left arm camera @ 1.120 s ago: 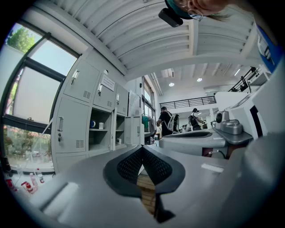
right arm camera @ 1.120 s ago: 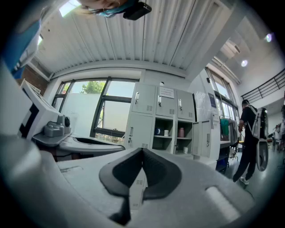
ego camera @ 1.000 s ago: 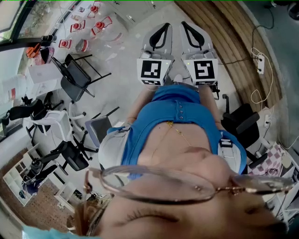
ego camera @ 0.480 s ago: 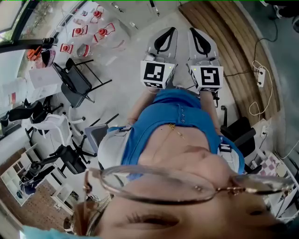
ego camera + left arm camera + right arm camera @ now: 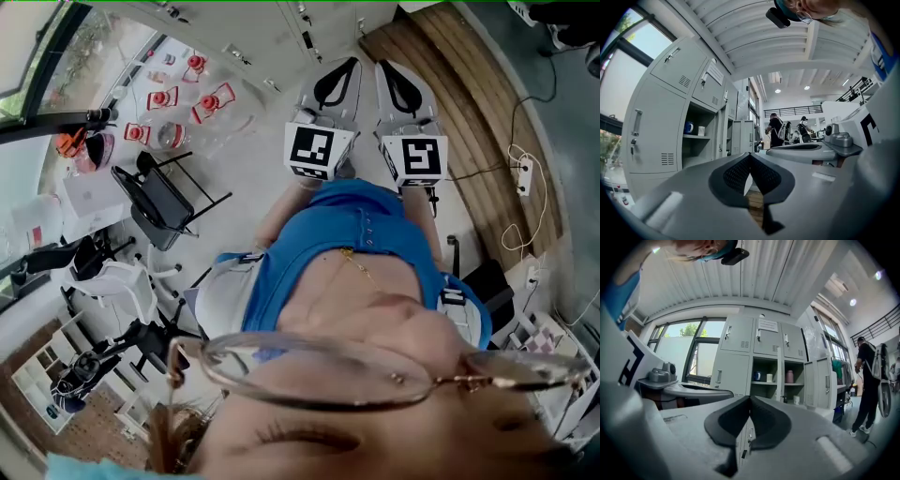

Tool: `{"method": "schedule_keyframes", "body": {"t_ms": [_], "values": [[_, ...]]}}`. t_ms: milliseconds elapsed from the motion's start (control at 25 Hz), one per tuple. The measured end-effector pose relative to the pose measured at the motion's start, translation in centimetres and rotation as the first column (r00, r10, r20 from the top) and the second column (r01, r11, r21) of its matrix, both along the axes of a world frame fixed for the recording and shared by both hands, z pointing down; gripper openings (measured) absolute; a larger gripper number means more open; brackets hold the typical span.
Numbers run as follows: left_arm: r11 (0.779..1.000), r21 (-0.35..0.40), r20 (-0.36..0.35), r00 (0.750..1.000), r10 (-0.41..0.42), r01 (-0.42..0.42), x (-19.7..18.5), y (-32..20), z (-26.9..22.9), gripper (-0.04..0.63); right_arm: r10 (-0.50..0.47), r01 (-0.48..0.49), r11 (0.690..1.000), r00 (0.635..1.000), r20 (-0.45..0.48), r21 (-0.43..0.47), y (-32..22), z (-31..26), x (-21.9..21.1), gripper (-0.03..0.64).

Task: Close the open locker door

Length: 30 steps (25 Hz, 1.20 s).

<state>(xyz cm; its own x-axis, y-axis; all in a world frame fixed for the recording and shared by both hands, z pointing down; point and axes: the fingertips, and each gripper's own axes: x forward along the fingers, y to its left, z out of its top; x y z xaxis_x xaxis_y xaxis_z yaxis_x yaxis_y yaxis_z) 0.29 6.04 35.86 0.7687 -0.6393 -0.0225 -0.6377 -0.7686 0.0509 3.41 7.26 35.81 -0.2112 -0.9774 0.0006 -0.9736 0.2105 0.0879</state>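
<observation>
My left gripper (image 5: 750, 157) and right gripper (image 5: 750, 399) are both pinched together with nothing in them. I have stepped closer to the tall grey metal lockers (image 5: 733, 371). The open grey locker door (image 5: 829, 380) sticks out by their right edge, not reached yet.

The head view's top edge cuts off the lockers (image 5: 244, 33), and the person's torso (image 5: 347, 253) hides much of the floor (image 5: 244, 169). In the right gripper view, the right claw (image 5: 750, 399) covers the lockers' lower row. The notice (image 5: 768, 325) on one door is too small to read.
</observation>
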Motion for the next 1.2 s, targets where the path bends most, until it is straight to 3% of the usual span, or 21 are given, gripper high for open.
{"method": "schedule_keyframes", "body": {"t_ms": [320, 640, 1200], "values": [[1.000, -0.003, 0.021, 0.999, 0.029, -0.029, -0.1, -6.5, 1.1, 0.000, 0.004, -0.004, 1.000, 1.000, 0.013, 0.000, -7.2, 0.7, -0.4, 0.002], [1.000, -0.024, 0.027, 1.000, 0.000, 0.001, 0.6, -11.5, 1.7, 0.000, -0.014, 0.015, 1.000, 0.999, 0.029, -0.025, -12.0, 1.3, 0.9, 0.002], [0.986, -0.003, 0.032, 0.985, -0.169, 0.169, 7.1, -23.4, -0.3, 0.000, -0.203, 0.202, 0.979, 0.978, 0.051, 0.024, -24.3, -1.5, 7.4, 0.002]]}}
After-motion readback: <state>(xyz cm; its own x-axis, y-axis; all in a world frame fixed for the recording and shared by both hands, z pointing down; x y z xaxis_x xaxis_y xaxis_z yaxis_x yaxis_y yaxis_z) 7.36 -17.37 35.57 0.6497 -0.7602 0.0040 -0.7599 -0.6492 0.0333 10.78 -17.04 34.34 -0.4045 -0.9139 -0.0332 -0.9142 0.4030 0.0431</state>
